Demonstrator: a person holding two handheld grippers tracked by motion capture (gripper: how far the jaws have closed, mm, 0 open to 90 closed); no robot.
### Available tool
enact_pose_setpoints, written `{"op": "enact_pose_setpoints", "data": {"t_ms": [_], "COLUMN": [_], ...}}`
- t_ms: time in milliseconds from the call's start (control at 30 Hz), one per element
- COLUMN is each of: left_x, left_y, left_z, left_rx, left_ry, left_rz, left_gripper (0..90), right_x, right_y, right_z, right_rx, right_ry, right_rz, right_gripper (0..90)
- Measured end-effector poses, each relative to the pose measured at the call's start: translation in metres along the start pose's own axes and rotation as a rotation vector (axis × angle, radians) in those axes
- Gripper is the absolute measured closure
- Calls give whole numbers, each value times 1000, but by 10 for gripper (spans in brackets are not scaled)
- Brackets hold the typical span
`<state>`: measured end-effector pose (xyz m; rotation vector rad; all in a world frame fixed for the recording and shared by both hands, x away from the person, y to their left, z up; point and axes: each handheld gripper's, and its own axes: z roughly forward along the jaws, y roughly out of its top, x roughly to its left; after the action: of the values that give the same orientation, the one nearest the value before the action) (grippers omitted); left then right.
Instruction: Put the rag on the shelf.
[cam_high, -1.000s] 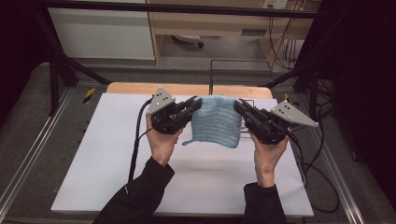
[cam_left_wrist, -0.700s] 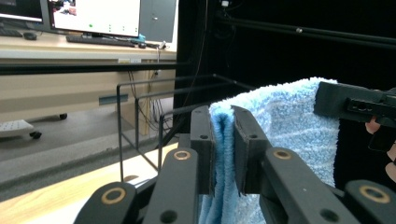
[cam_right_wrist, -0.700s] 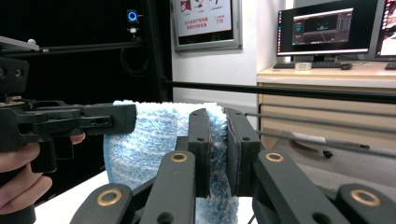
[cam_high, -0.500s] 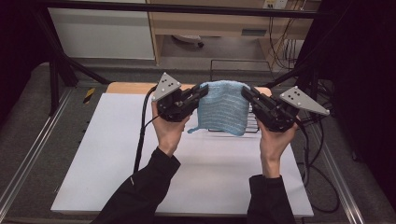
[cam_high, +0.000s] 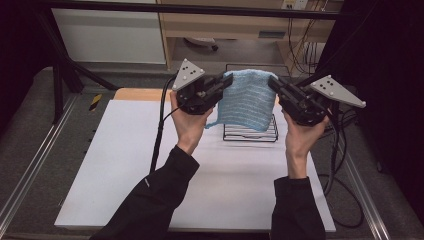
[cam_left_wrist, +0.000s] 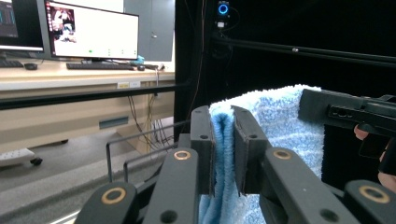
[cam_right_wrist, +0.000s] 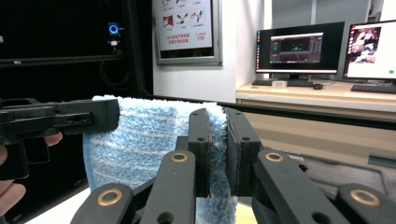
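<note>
**Blue towel held taut over the wire rack**

Seen from the high view: blue towel (cam_high: 248, 100) stretched between the two grippers, hanging in the air above the black wire rack (cam_high: 250, 131), which sits on the white table mat (cam_high: 125, 170) toward 12 o'clock of its middle. Left gripper (cam_high: 224, 82) at about 9 o'clock of the towel, right gripper (cam_high: 272, 84) at about 3 o'clock, each pinching an upper corner. Held by the two top corners so that the cloth hangs flat and open, its lower edge trailing down toward the rack at 6 o'clock. Probably raised this high to clear the top bar of the rack before draping over it.

Left gripper view: jaws clamped on a folded edge of the towel (cam_left_wrist: 224, 140), pads pressing the pile from both sides, the opposite gripper (cam_left_wrist: 345, 112) out at 3 o'clock on the far corner. Right gripper view: same grip mirrored, jaws closed on the towel edge (cam_right_wrist: 217, 135), the other gripper (cam_right_wrist: 56, 119) at 9 o'clock.

Hard to judge from these angles whether the lower hem already touches the rack wires; possibly just clear of them. Even tension between both hands keeps the top edge straight.
</note>
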<state>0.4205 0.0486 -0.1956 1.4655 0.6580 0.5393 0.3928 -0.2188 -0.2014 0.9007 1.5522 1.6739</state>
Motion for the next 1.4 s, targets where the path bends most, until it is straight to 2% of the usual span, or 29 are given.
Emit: {"op": "enact_pose_setpoints", "data": {"t_ms": [300,533,700,1000,1200,1400], "left_x": [-3,-4,-1,3,10,16], "left_y": [15,25,33,48,53,57], "left_z": [18,29,36,50,60,69], "left_rx": [-11,-30,-38,-45,-52,-42], "left_ry": [2,-1,5,28,24,38], "left_rz": [24,23,20,59,40,57], "left_gripper": [801,800,800,801,800,800], "right_x": [-13,-23,-29,-41,-49,-54], "right_y": [15,26,32,43,50,56], "right_z": [7,14,19,31,40,49], "right_rx": [-12,-28,-37,-65,-67,-65], "right_ry": [-30,-45,-51,-60,-72,-75], "right_rz": [-14,-18,-13,-14,-18,-45], "right_gripper": [826,826,826,826,826,826]}}
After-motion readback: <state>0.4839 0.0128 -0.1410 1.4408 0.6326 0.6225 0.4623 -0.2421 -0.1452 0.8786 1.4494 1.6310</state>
